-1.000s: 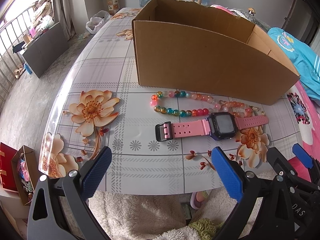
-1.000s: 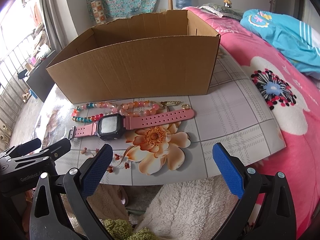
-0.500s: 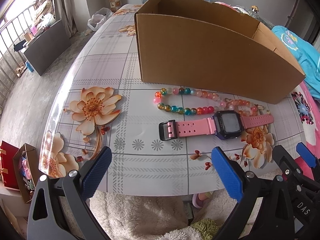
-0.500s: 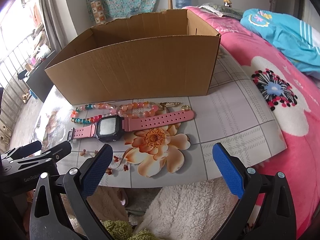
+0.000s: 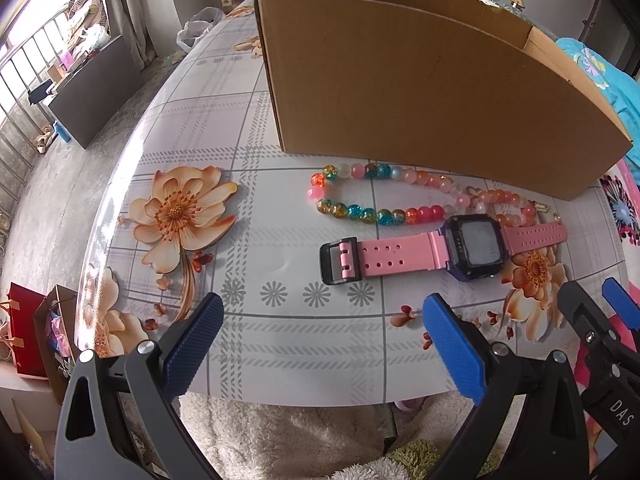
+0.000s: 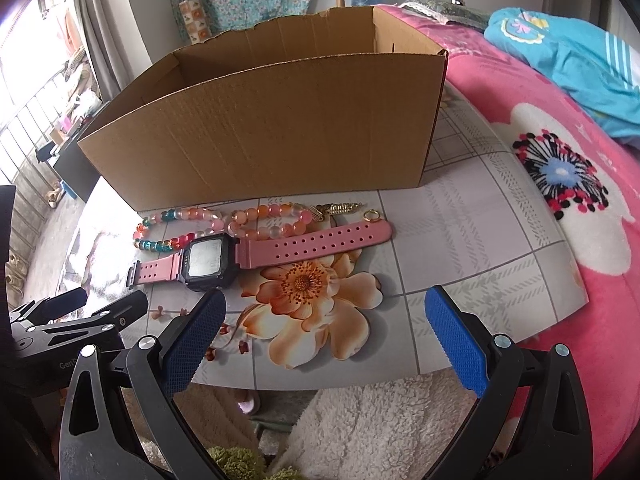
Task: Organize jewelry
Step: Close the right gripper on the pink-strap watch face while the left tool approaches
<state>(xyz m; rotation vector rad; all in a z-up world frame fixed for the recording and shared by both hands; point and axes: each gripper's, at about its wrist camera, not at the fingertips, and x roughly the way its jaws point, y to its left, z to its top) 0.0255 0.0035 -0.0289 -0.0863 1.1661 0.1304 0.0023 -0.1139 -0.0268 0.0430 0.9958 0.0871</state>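
The table (image 5: 248, 344), covered in a glossy cloth printed with orange flowers, carries everything; a pink floral bedspread (image 6: 560, 184) lies along its right side. The largest thing on it is the open cardboard box (image 5: 420, 92), standing at the back with its long wall facing the cameras. As far as its inside shows in the right wrist view, nothing lies in it, though the floor of the box is hidden behind the front wall.

Just in front of that wall lies the jewelry. The pink-strapped digital watch (image 5: 476, 246) is laid out flat and full length, buckle end to the left, its dark face up. Behind it, between the watch and the box, runs the multicoloured bead bracelet (image 5: 360, 194), and to its right a peach and pink bead bracelet (image 6: 266, 220) whose beads touch the watch near its case. Smallest of all, a gold chain piece (image 6: 340, 208) and a little gold ring (image 6: 370, 216) sit at the right tip of the strap.

The left gripper (image 5: 318, 332) hovers over the near table edge with its jaws spread wide and nothing between them, roughly facing the watch's buckle end. The right gripper (image 6: 324, 330) does the same further right, jaws wide apart and empty, above the large printed flower.

By my reading, the task has hardly begun: every piece is on the table, none is held, and all have yet to go into the box.
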